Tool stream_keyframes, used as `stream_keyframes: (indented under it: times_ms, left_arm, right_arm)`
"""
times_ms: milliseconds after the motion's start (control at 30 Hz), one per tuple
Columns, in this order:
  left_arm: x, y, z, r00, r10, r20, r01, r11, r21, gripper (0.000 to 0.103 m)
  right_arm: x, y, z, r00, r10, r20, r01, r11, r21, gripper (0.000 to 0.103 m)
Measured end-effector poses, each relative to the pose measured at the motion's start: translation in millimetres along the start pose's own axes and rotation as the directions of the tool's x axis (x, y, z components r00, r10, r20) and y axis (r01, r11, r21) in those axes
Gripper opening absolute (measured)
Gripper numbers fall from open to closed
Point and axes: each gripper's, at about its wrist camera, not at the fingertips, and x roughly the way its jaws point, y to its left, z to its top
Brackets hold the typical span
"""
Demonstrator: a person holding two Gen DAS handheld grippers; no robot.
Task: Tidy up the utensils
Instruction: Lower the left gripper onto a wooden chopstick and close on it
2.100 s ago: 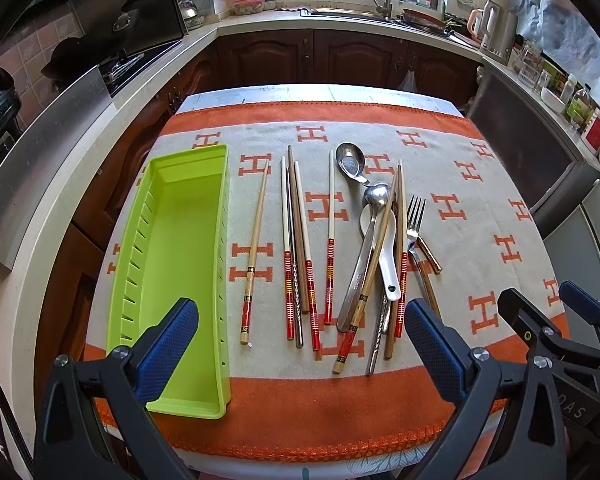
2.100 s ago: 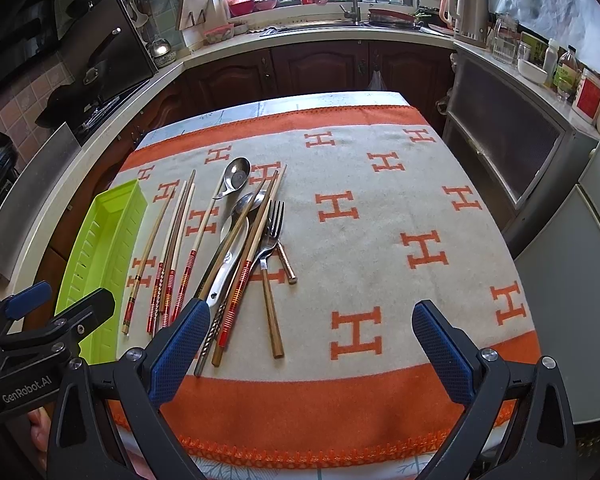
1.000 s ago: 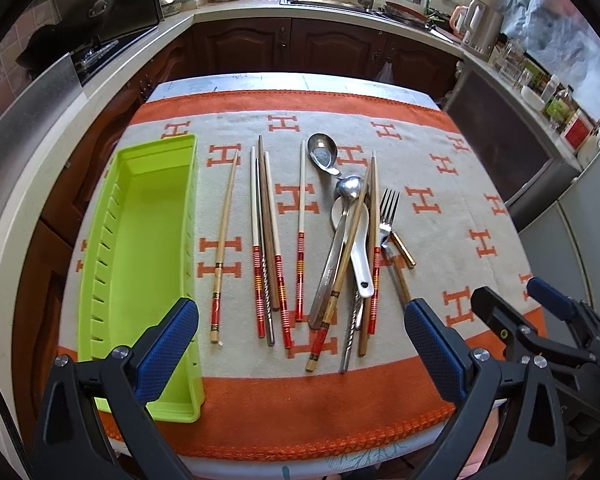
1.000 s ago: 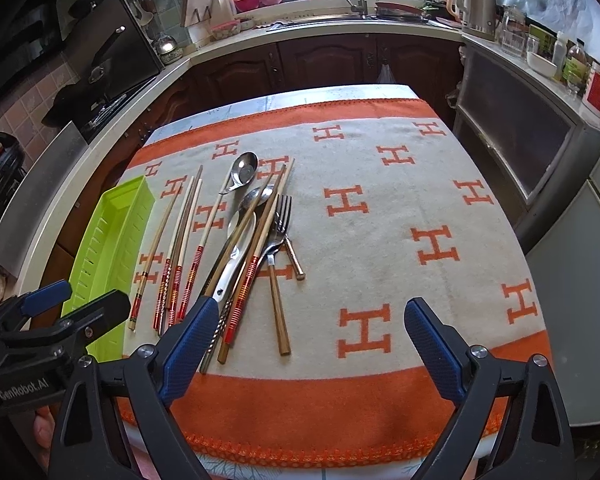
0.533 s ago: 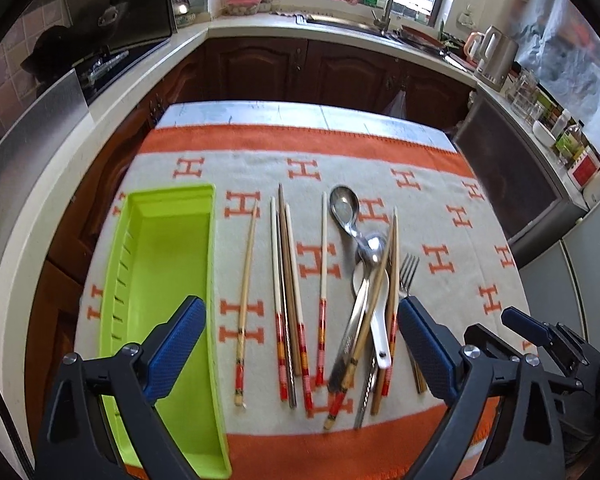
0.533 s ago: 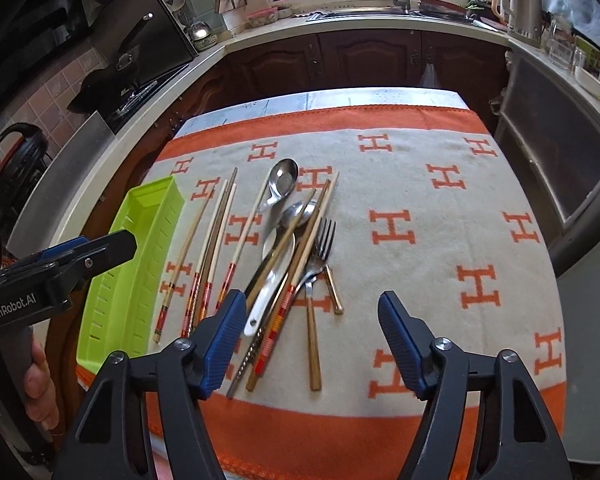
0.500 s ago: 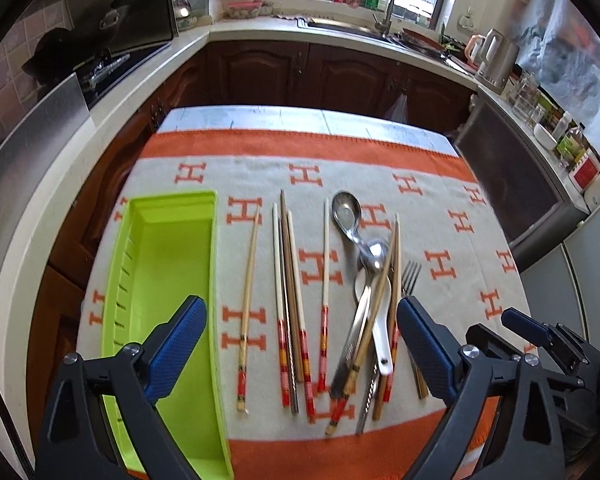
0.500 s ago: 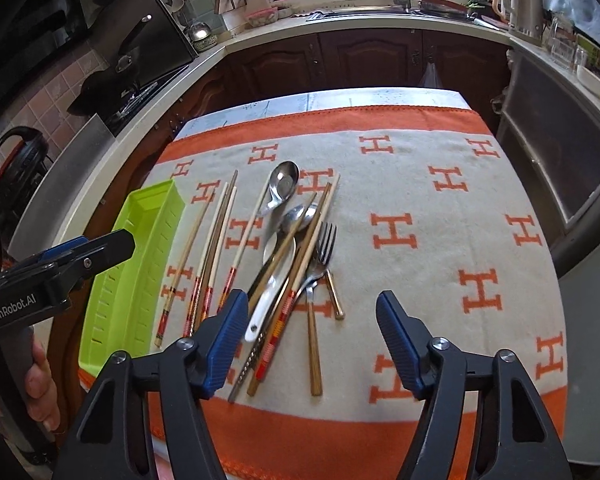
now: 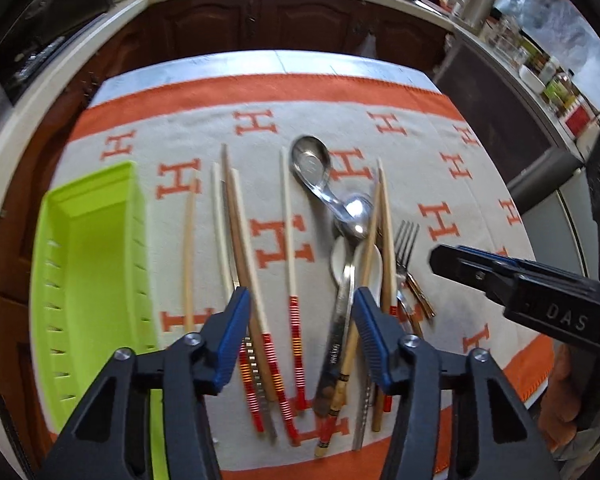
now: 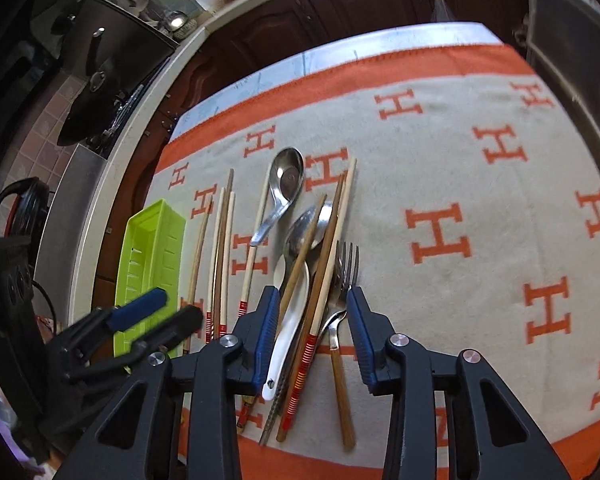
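Both grippers are closing, not yet gripping: the left gripper (image 9: 300,336) above the red-banded chopsticks (image 9: 292,320), the right gripper (image 10: 312,332) around the white spoon (image 10: 288,328) and fork (image 10: 342,276). The green tray (image 9: 92,272) lies near the desk's left edge.

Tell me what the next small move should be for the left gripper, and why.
Probably lower the left gripper onto the red-banded chopsticks framed between its closing jaws; nothing is pinched yet, and the green tray beside them is empty.
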Motion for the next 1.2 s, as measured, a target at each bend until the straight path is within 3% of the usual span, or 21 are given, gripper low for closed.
stream_keyframes:
  times_ms: [333,567,1200]
  left_arm:
    - [42,-22,2,0.992,-0.090,-0.084,0.093,0.995,0.025,0.026]
    - [57,-28,7,0.988,-0.112,-0.102,0.115,0.993,0.027,0.010]
    - [68,-41,15,0.987,-0.116,-0.109,0.125,0.989,0.082,0.010]
  right_arm:
    - [30,-28,-12,1.000,0.006,-0.024,-0.005,0.997,0.074,0.035]
    - [38,-42,-26,0.999,0.025,-0.044,-0.020,0.994,0.110,0.035]
    - [42,-53,-44,0.996,0.059,-0.067,-0.049,0.990,0.134,0.035]
